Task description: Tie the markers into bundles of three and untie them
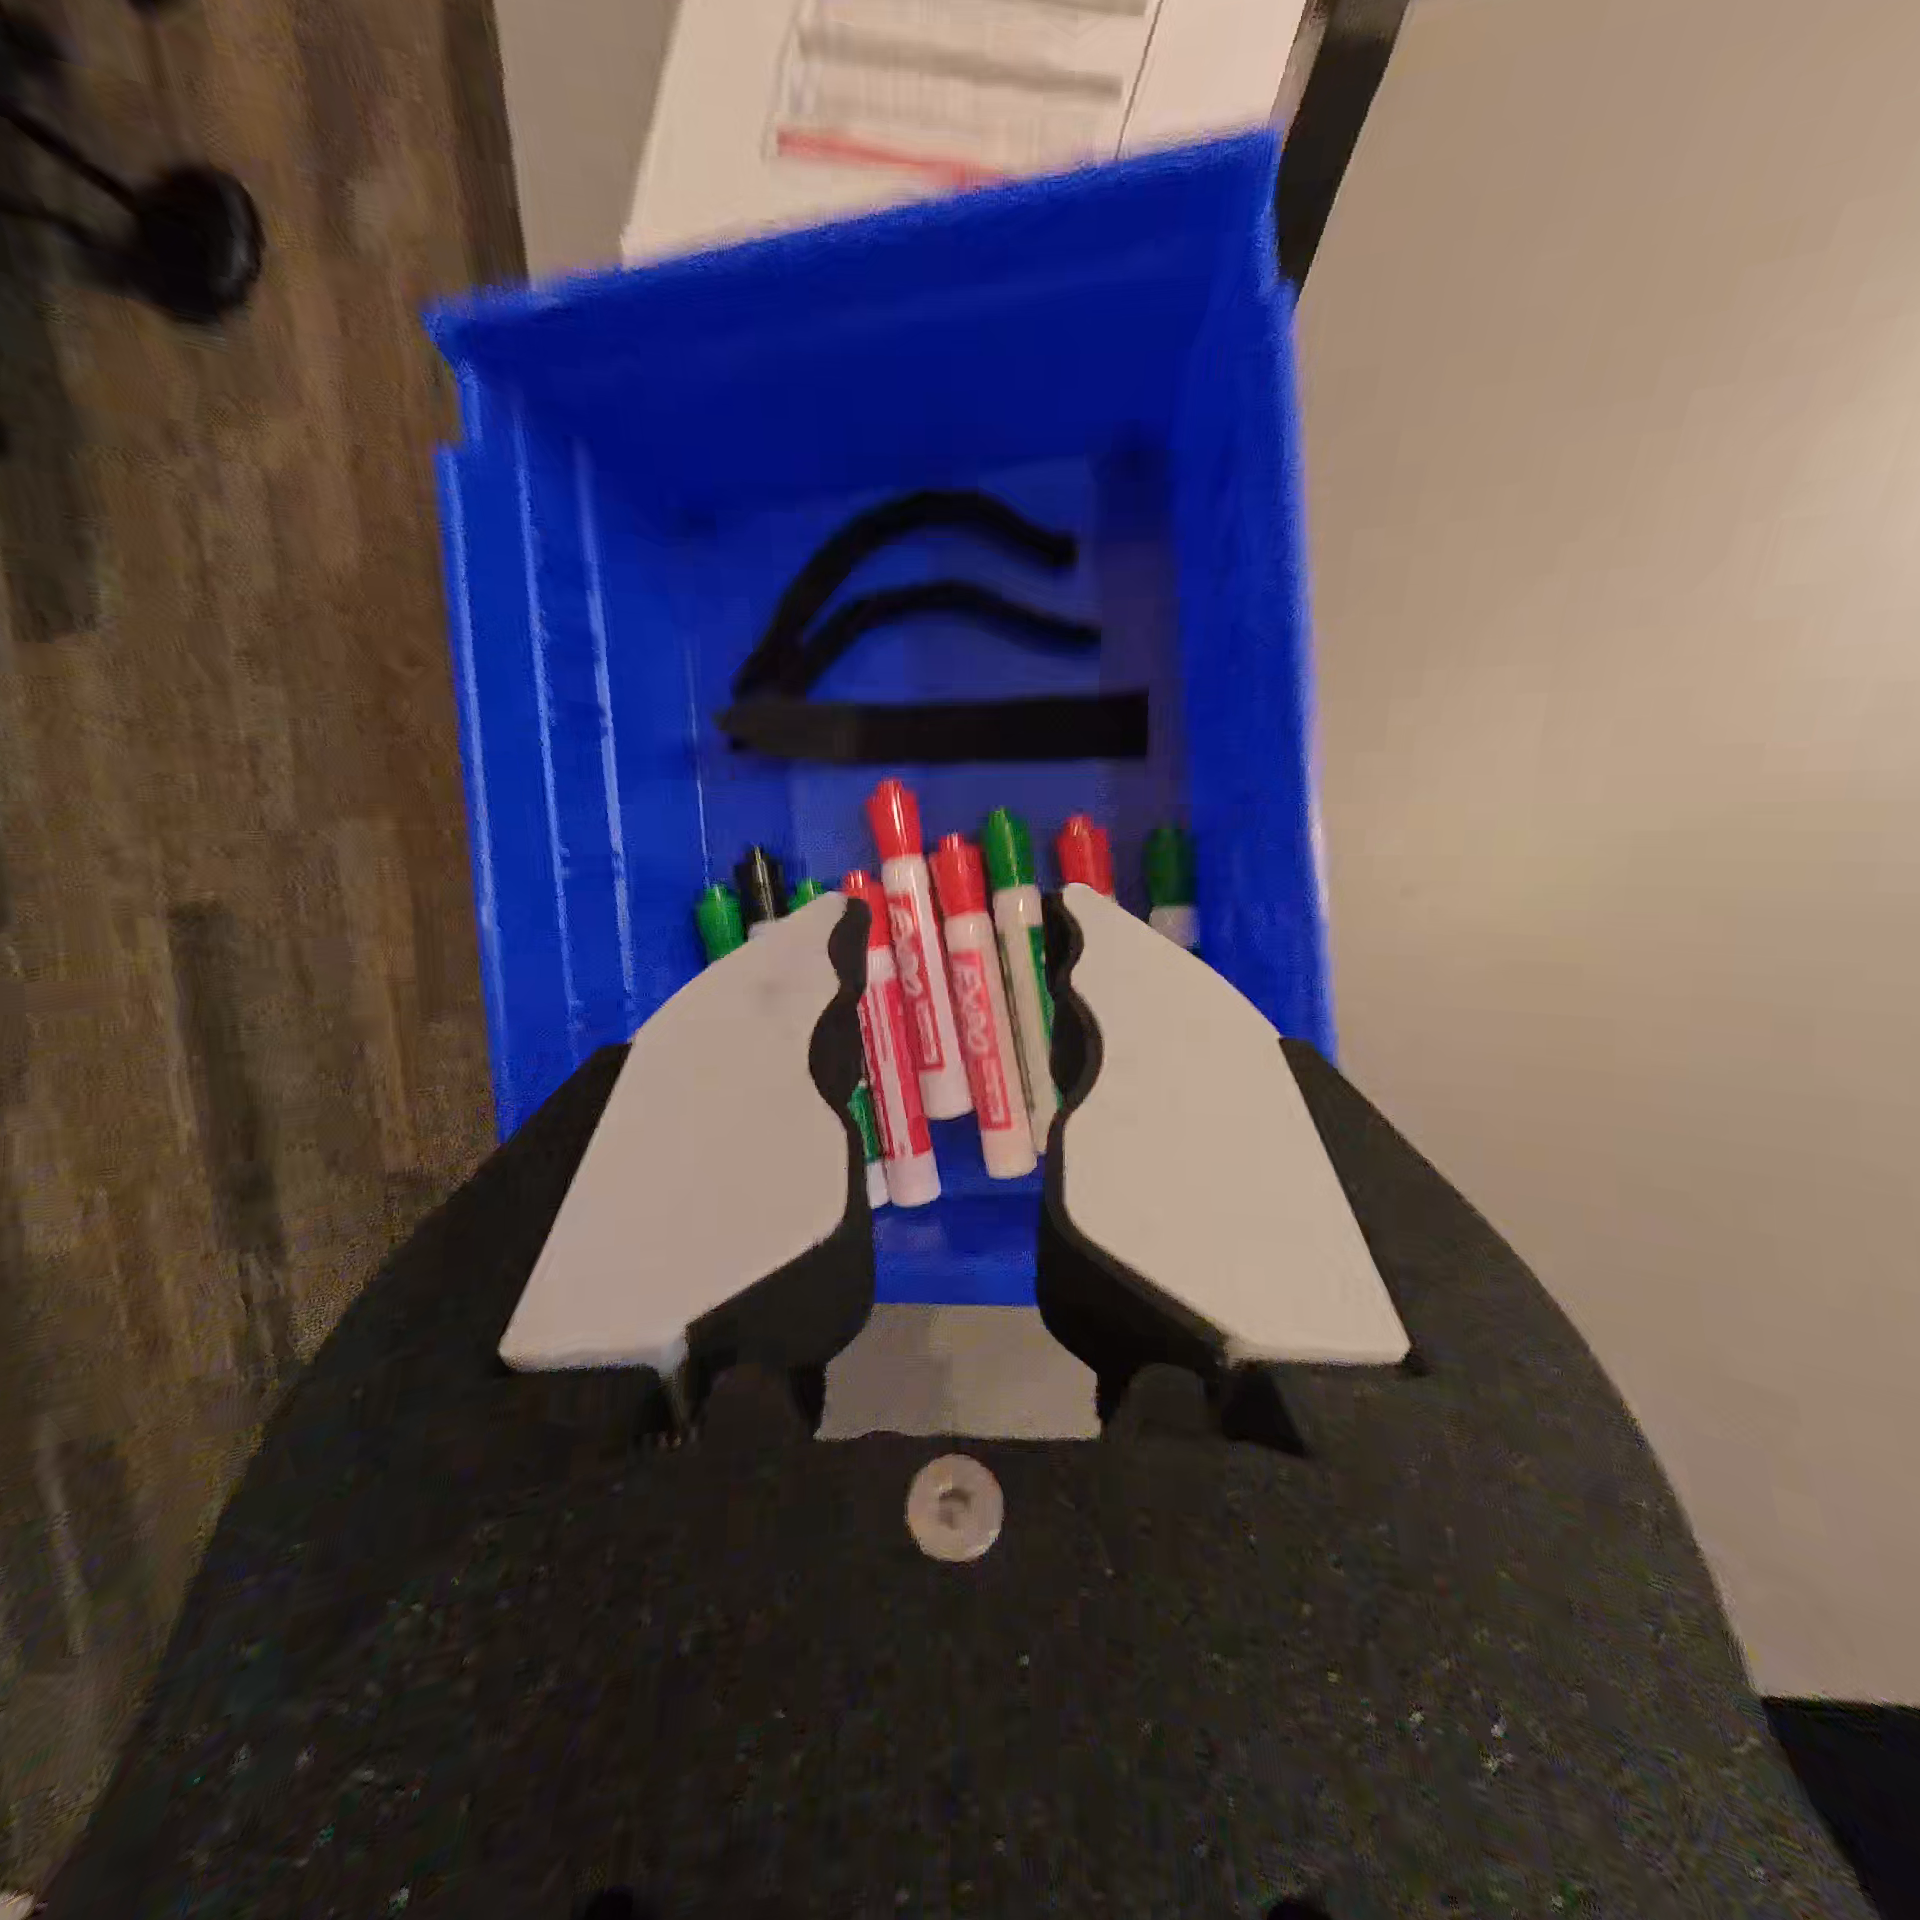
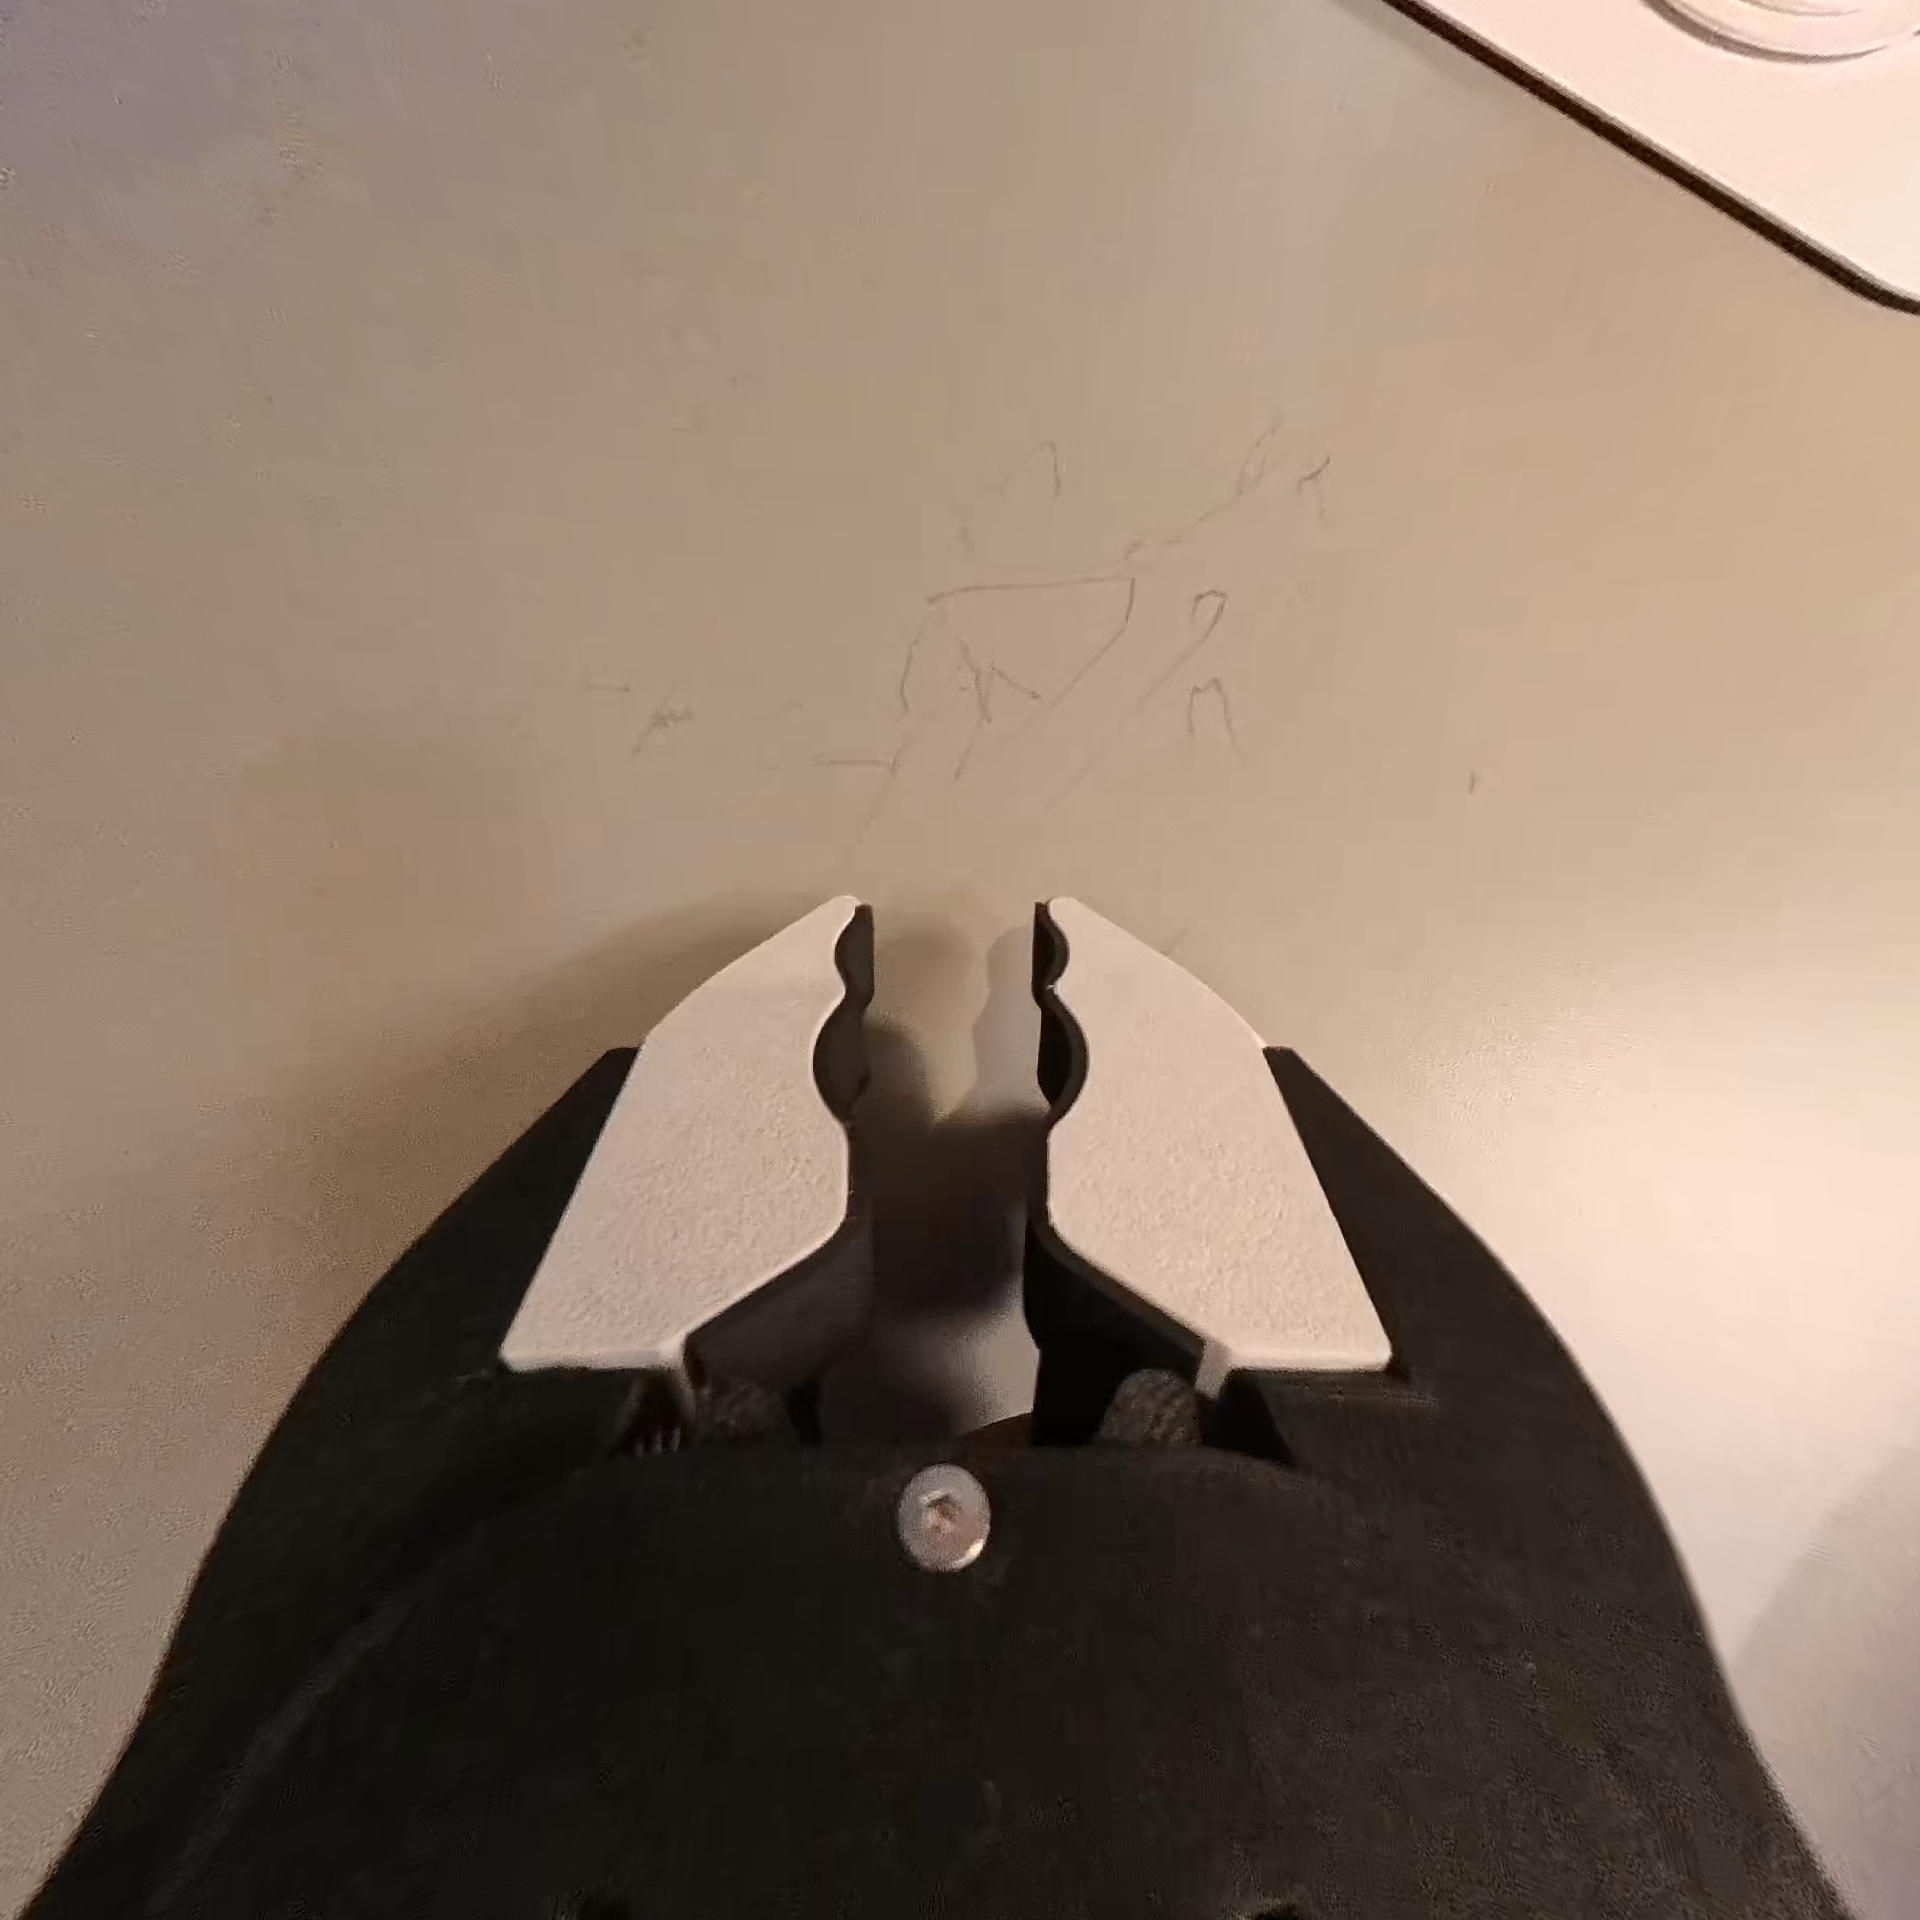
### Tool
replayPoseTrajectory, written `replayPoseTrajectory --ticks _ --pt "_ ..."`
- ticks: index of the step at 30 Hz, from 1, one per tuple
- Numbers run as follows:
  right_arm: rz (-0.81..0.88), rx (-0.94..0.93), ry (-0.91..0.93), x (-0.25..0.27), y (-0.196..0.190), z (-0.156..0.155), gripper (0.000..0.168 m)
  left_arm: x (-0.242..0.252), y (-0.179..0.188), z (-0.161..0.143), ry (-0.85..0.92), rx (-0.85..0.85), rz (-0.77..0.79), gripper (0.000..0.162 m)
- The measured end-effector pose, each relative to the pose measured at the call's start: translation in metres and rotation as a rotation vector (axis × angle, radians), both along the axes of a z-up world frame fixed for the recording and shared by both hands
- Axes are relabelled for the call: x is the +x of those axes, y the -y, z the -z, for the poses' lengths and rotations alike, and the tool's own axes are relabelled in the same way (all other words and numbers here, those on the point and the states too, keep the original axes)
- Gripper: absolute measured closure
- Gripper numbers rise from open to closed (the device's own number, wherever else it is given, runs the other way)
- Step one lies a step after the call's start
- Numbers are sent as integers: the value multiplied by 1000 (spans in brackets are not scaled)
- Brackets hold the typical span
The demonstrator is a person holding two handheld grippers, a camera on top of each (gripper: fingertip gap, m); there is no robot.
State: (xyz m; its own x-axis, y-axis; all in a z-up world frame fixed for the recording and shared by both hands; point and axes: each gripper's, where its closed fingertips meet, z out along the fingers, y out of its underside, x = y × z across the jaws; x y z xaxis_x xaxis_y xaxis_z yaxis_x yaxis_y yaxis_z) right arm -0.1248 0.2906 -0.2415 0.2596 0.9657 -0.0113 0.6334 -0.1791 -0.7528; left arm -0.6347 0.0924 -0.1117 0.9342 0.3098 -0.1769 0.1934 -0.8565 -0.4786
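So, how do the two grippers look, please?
Both look alike. The left gripper and the right gripper each have two pale grey fingers with wavy black inner pads, set in a wide black speckled body with one silver screw in the middle. No cables or sleeves show.

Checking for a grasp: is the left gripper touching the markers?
Cannot tell: in the left wrist view, the open left gripper frames the markers in the blue bin; contact is unclear.

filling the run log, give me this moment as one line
left gripper: open above markers in blue bin | black straps: loose in bin | right gripper: open, empty, over table
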Motion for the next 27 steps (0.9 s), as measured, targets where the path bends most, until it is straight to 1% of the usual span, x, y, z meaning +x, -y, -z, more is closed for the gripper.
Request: replayPoseTrajectory --ticks 2,4,5,8,12,15,16,27 --pt "-5 -19 12 -1 0 3 139 -10 27 41 89 -97 -9 133" --pt "-6 -33 34 -2 -1 6 139 -12 48 69 153 -181 -13 133" --pt "-5 -38 46 -2 -1 8 139 -14 59 80 178 -222 -8 134" --pt "-4 -36 83 -3 -1 13 139 -19 79 99 217 -295 -5 136" --pt "11 -19 110 -4 -4 15 139 -15 87 114 301 -328 24 138" --pt "18 -19 114 -6 -6 15 139 -13 91 128 324 -391 49 137" --pt "20 -23 111 -6 -7 15 139 -11 92 129 332 -403 58 141" --pt "11 -59 70 -8 -8 12 139 -15 94 140 348 -533 86 136"
